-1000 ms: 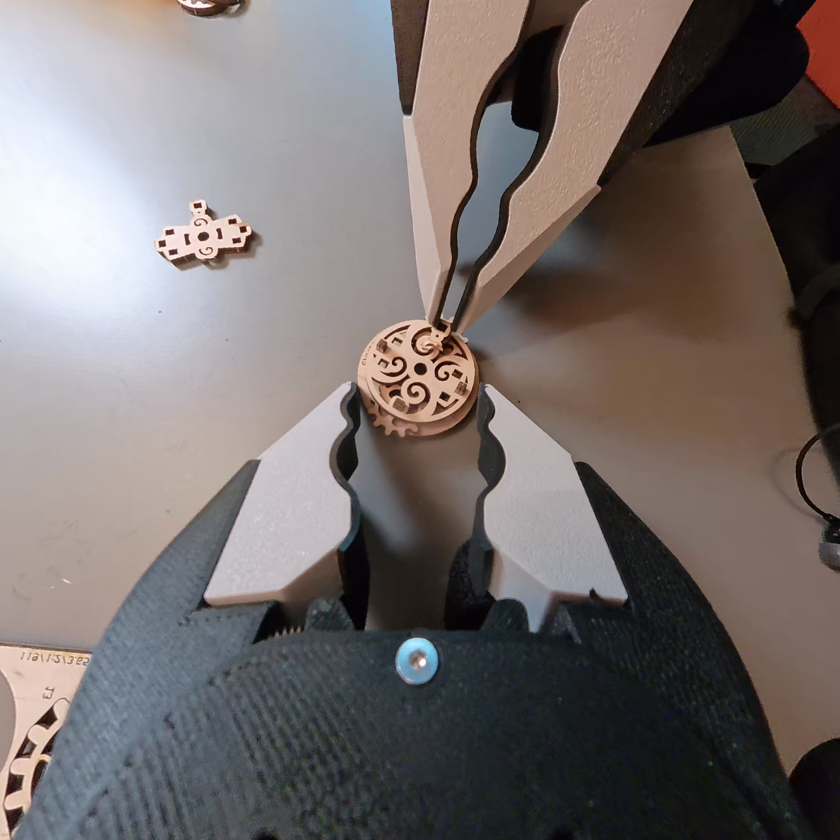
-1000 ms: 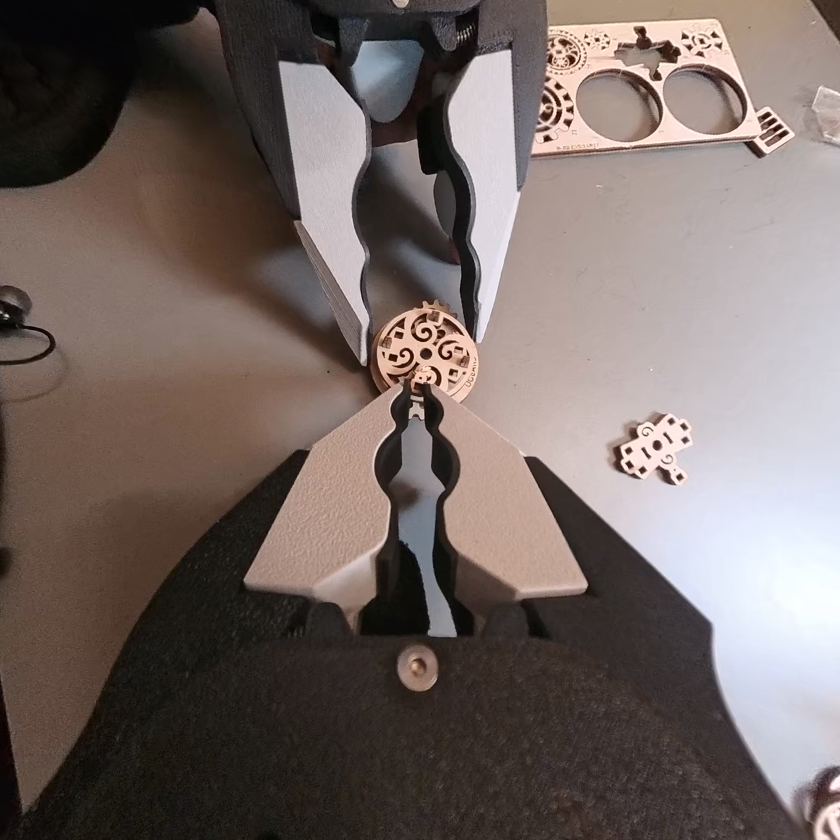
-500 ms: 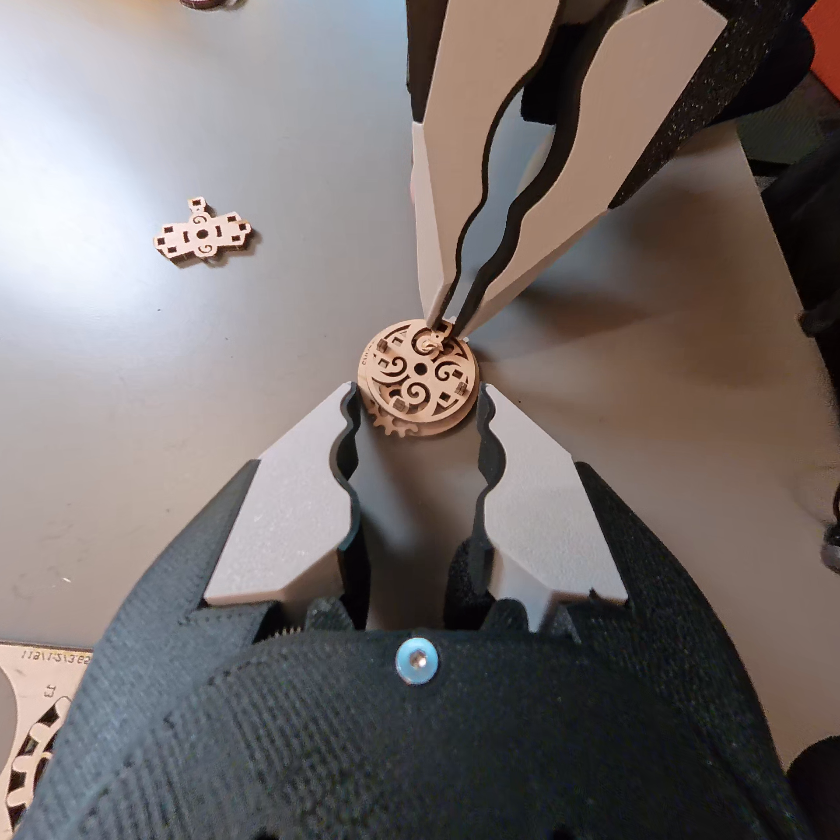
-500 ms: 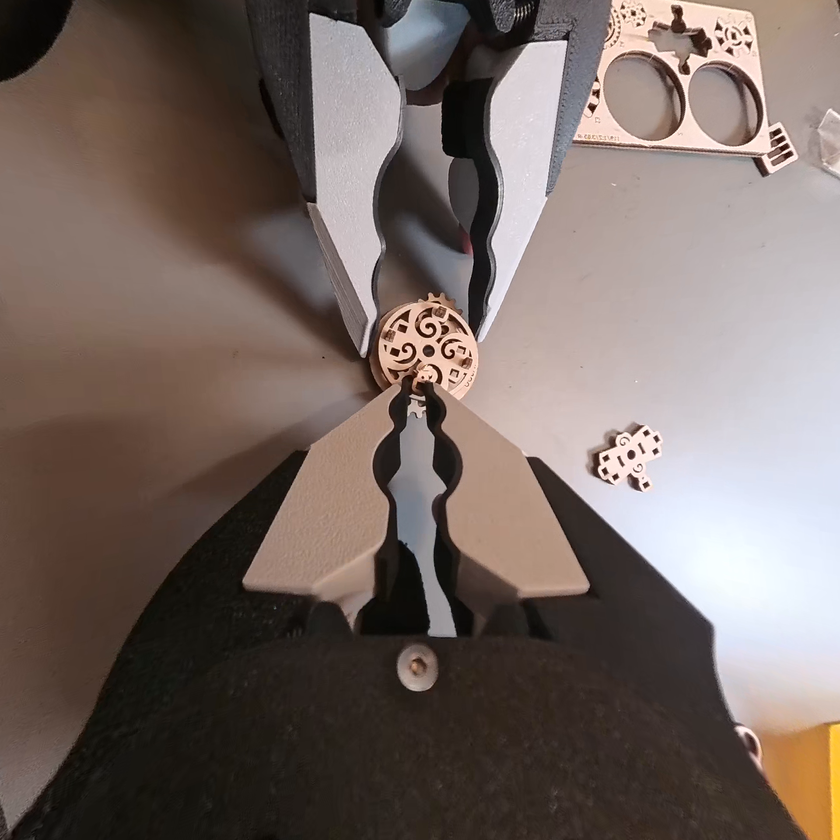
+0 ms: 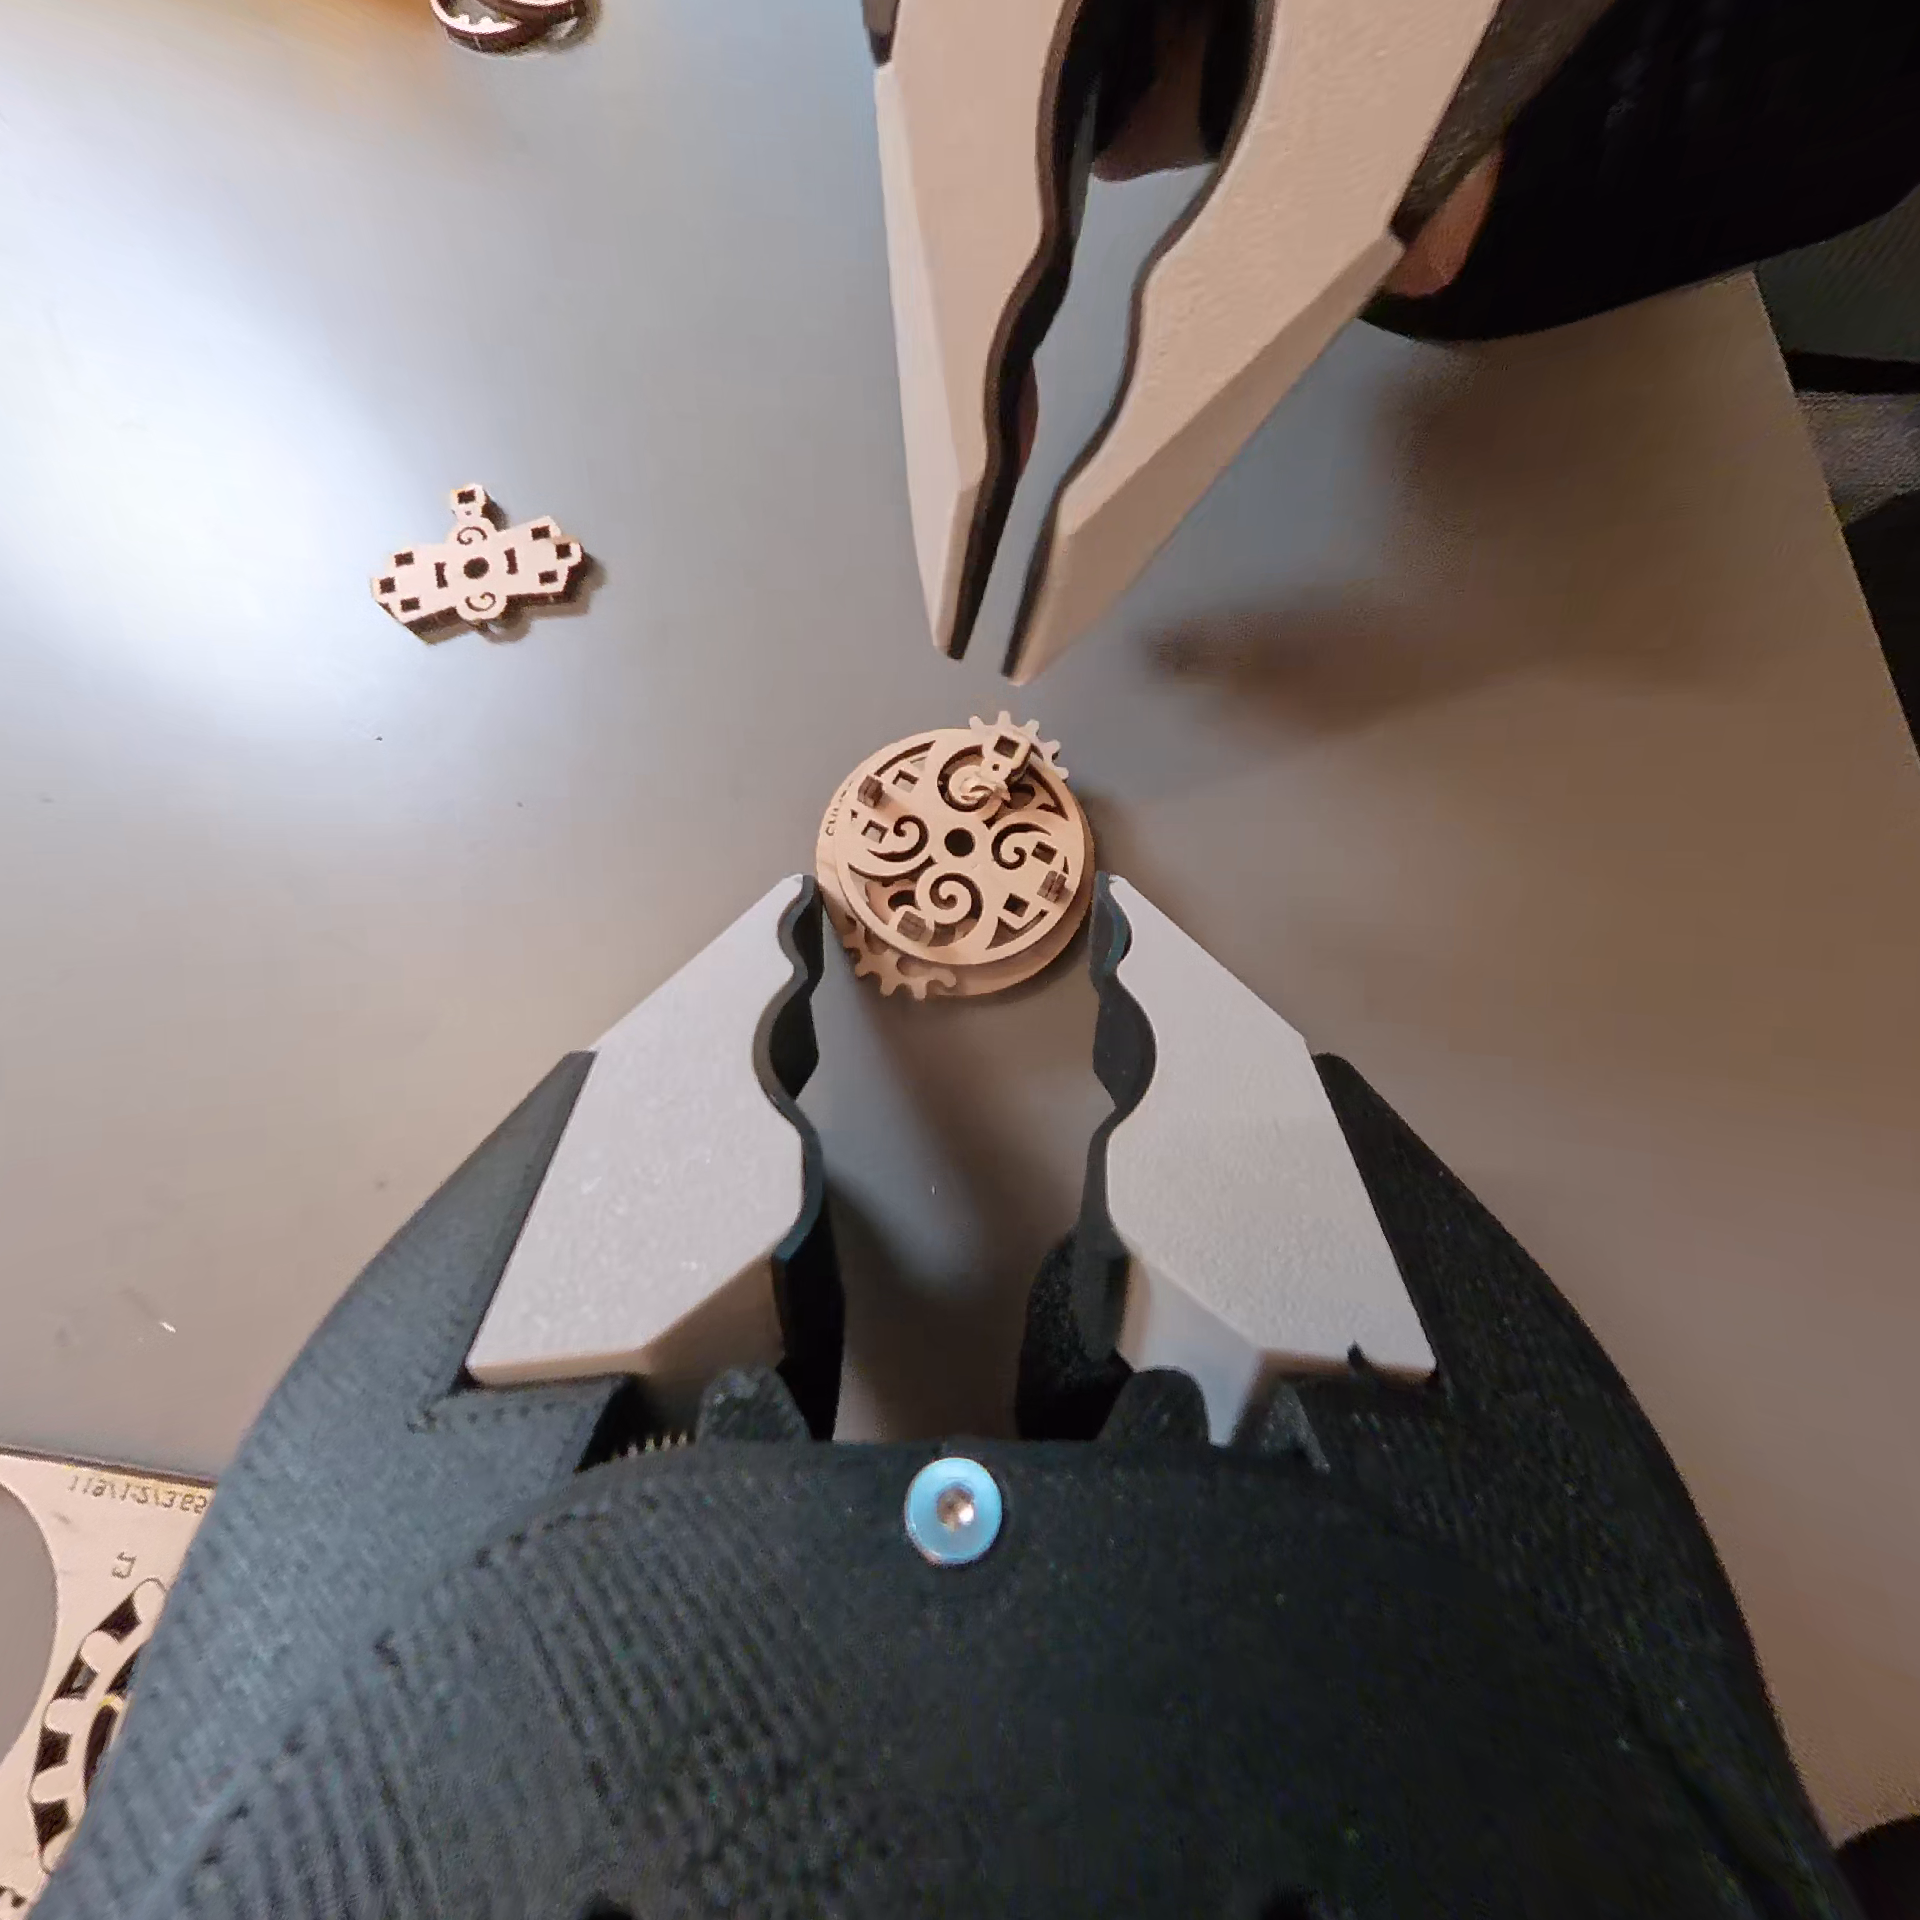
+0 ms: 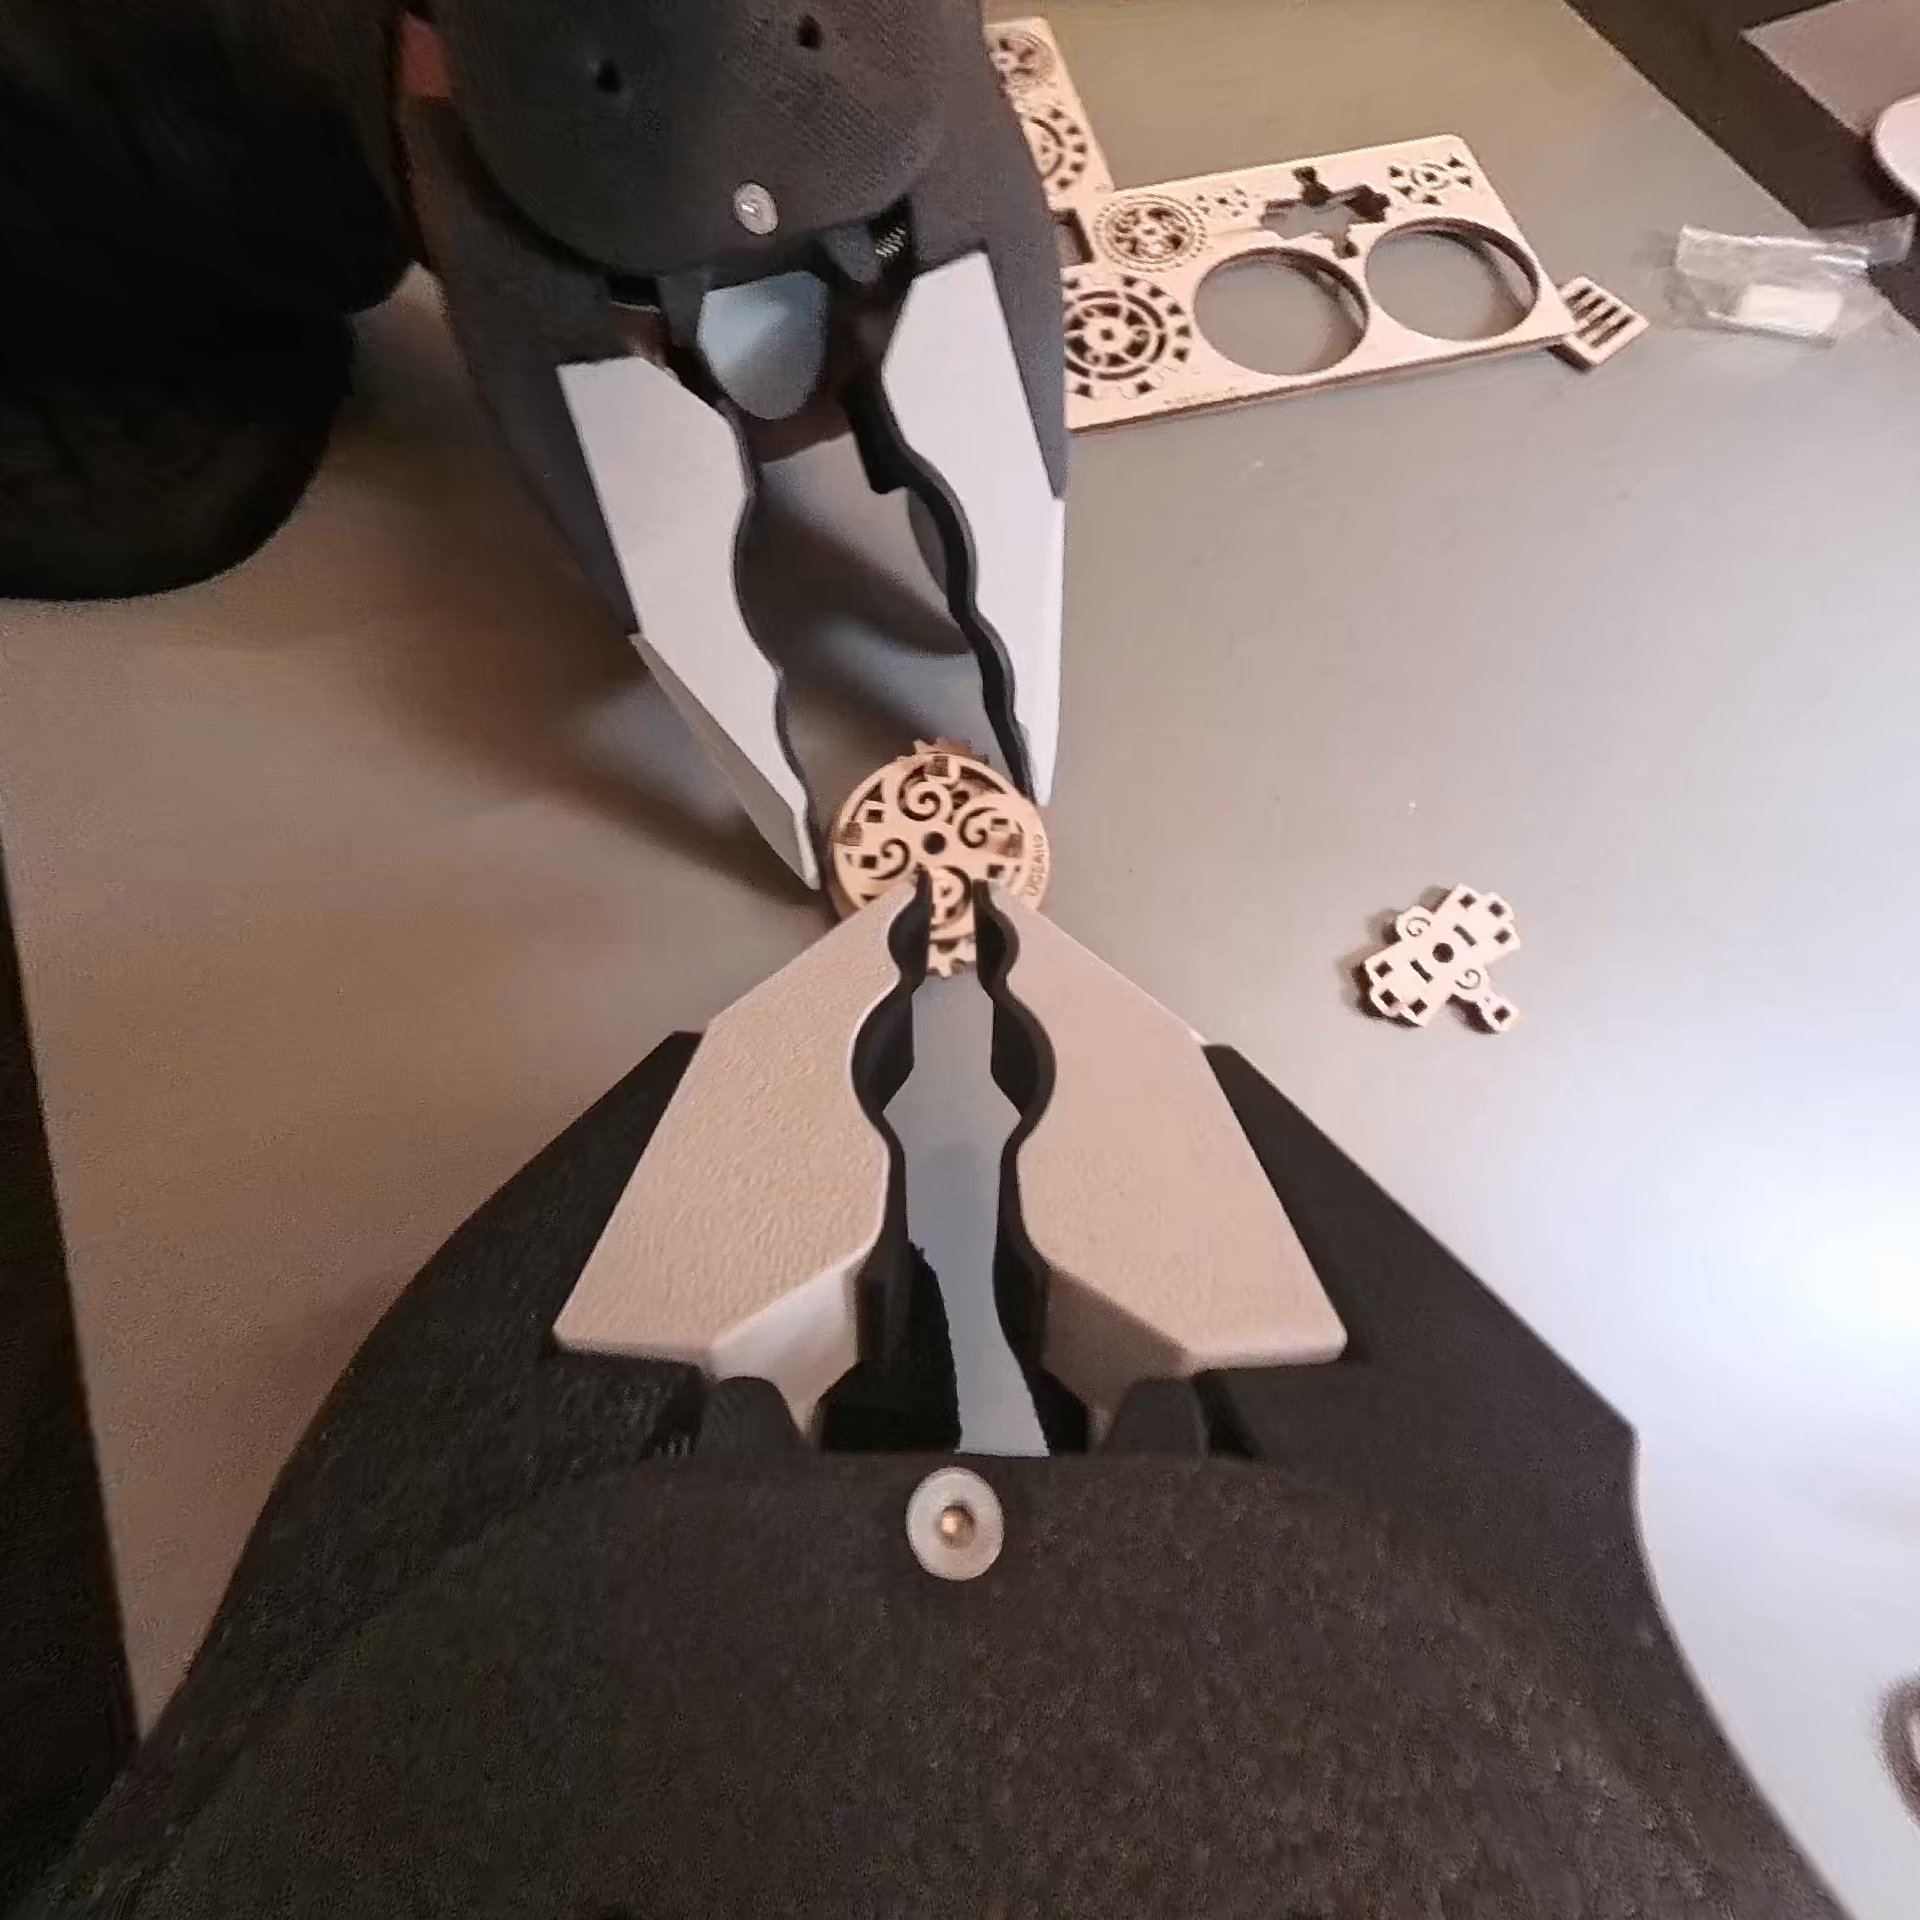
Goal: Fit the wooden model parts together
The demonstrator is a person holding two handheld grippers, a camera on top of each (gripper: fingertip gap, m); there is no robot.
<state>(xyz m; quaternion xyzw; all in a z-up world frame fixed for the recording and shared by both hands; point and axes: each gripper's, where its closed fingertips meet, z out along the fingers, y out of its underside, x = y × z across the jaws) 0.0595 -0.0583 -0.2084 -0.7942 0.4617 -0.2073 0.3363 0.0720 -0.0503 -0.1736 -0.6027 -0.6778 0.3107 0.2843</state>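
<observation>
Wooden disc (image 5: 956, 868) pinched between left gripper (image 5: 956, 914) fingers, right gripper (image 5: 982, 665) fingers slightly parted, holding nothing, just above disc.

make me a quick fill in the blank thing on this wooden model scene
1. The left claw grips the carved disc; the right claw holds ___.
2. The wooden sheet has ___ large round holes.
3. The cross-shaped piece lies flat, touched by ___ claw.

Missing words: nothing; two; neither
</observation>
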